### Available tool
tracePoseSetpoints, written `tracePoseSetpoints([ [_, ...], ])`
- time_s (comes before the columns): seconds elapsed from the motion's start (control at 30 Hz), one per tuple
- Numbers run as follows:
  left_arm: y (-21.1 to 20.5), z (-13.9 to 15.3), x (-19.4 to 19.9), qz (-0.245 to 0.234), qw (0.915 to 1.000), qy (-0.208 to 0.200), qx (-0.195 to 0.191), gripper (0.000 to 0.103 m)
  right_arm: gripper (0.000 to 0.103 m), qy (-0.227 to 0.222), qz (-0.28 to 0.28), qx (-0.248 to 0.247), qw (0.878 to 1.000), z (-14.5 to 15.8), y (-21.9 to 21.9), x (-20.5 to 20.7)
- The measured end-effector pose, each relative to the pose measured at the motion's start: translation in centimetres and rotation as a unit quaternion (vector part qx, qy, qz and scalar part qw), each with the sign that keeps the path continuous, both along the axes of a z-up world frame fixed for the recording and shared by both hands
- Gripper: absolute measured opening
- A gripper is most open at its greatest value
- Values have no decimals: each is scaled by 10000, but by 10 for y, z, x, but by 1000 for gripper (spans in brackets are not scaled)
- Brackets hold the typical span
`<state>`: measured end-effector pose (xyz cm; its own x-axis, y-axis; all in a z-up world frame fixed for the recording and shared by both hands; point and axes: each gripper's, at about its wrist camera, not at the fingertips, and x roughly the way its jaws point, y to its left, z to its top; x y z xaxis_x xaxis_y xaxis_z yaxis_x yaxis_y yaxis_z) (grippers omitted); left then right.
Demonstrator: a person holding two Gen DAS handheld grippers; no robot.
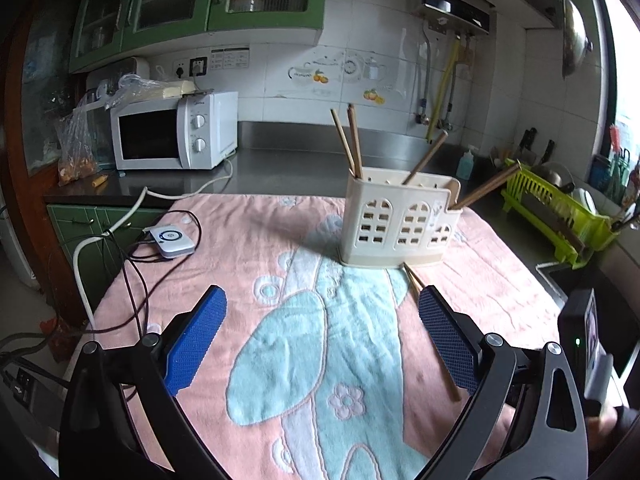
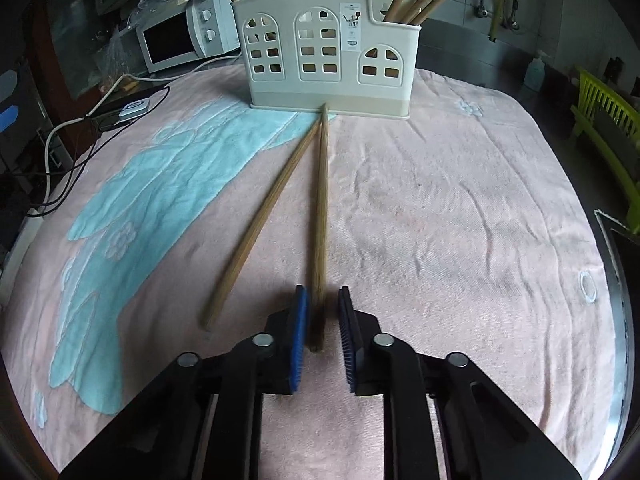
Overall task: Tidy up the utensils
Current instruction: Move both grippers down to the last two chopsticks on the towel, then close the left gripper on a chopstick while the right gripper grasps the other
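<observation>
A cream utensil holder (image 1: 396, 220) with arched cut-outs stands on the pink towel (image 1: 224, 240) and holds several wooden chopsticks (image 1: 354, 142). It also shows in the right wrist view (image 2: 332, 52). Two loose chopsticks lie on the towel in front of it. My right gripper (image 2: 323, 294) is partly open, with its fingers either side of the near end of one chopstick (image 2: 321, 216); the pads are not pressing it. The other chopstick (image 2: 264, 220) lies just to the left. My left gripper (image 1: 322, 300) is wide open and empty above the towel.
A white microwave (image 1: 172, 136) stands at the back left on the steel counter (image 1: 280, 160). A small white device (image 1: 172, 240) with black cables lies at the towel's left edge. A green dish rack (image 1: 556, 208) stands to the right, by a soap bottle (image 1: 466, 162).
</observation>
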<state>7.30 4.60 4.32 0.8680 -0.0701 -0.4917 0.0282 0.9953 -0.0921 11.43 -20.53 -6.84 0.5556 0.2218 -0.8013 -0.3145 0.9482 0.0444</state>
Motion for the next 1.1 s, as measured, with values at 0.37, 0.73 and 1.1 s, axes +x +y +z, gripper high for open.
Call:
tracePoseSetpoints([
  [0.37, -48, -47, 3, -597, 9967, 541, 23, 92, 7, -175, -89, 162, 9997, 17, -28, -16],
  [0.73, -112, -94, 10, -1153, 9872, 1098, 68, 71, 7, -541, -128, 231, 9982, 44, -52, -35],
  [1.1, -138, -124, 33, -1431, 9772, 1570, -46, 30, 7, -531, -174, 286, 9980, 42, -59, -34],
])
